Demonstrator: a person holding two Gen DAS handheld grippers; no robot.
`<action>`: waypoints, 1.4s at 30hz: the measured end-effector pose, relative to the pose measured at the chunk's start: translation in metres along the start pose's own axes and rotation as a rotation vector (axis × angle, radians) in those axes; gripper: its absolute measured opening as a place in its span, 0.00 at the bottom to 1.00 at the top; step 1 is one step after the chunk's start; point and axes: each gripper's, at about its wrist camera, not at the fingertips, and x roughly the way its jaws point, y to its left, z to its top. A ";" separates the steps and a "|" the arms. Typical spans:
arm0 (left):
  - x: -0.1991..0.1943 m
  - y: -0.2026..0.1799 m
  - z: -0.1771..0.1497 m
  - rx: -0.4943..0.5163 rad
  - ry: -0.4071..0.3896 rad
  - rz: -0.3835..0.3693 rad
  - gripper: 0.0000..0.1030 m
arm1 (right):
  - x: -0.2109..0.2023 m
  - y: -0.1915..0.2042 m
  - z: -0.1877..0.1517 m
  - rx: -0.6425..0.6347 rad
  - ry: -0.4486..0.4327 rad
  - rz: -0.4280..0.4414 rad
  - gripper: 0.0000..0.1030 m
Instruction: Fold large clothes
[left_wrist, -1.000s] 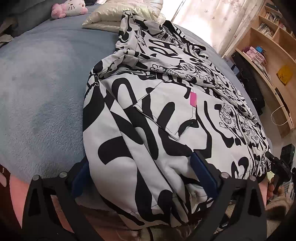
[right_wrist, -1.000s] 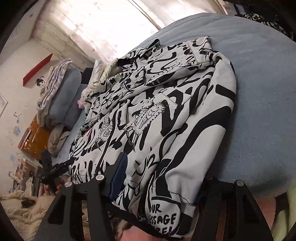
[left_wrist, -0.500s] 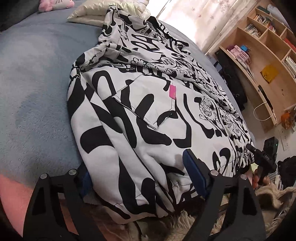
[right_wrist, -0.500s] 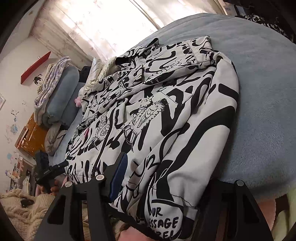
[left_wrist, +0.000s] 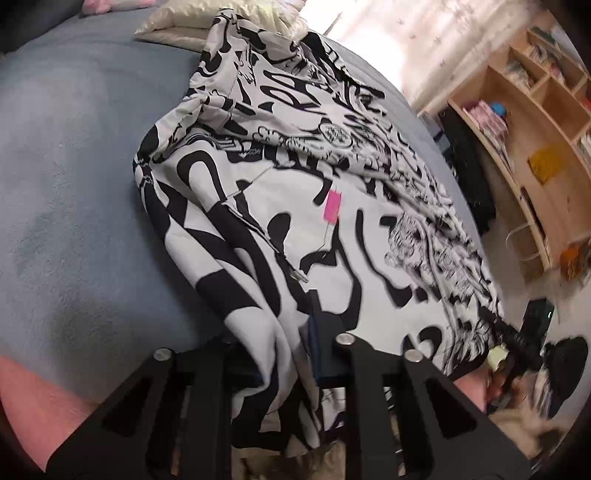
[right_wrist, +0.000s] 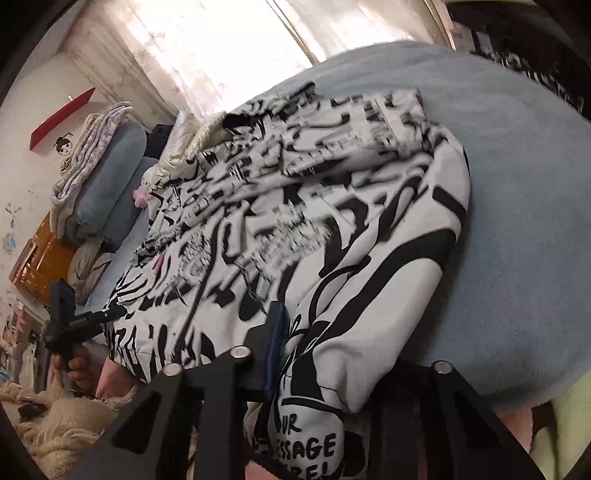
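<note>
Jacket (left_wrist: 332, 229): black-and-white print, spread on the bed (left_wrist: 74, 184), hem at its near edge.
Left gripper (left_wrist: 291, 354): jaws just closed, clamped on a hem fold.
Right gripper (right_wrist: 325, 365): jaws just closed, pinching the hem's other corner.
Risk: thick padded cloth bunched in the jaws; a layer may slip on lifting and skew the fold.
Risk: uneven pull could drag the jacket off the near edge.

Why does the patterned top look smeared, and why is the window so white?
Right wrist view: motion blur smears the top's print, and the curtained window is blown out by daylight. Left wrist view: sharper cloth, blurred shelves; the fisheye lens bends the bed in both.
</note>
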 end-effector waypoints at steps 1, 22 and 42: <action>-0.001 -0.006 0.001 0.007 -0.004 0.019 0.10 | -0.005 0.004 0.005 0.009 -0.022 0.015 0.19; -0.147 -0.028 0.014 -0.145 -0.171 -0.160 0.07 | -0.128 0.062 0.039 -0.016 -0.127 0.185 0.14; -0.038 0.016 0.190 -0.444 -0.183 -0.286 0.24 | 0.074 -0.014 0.258 0.518 -0.167 0.227 0.72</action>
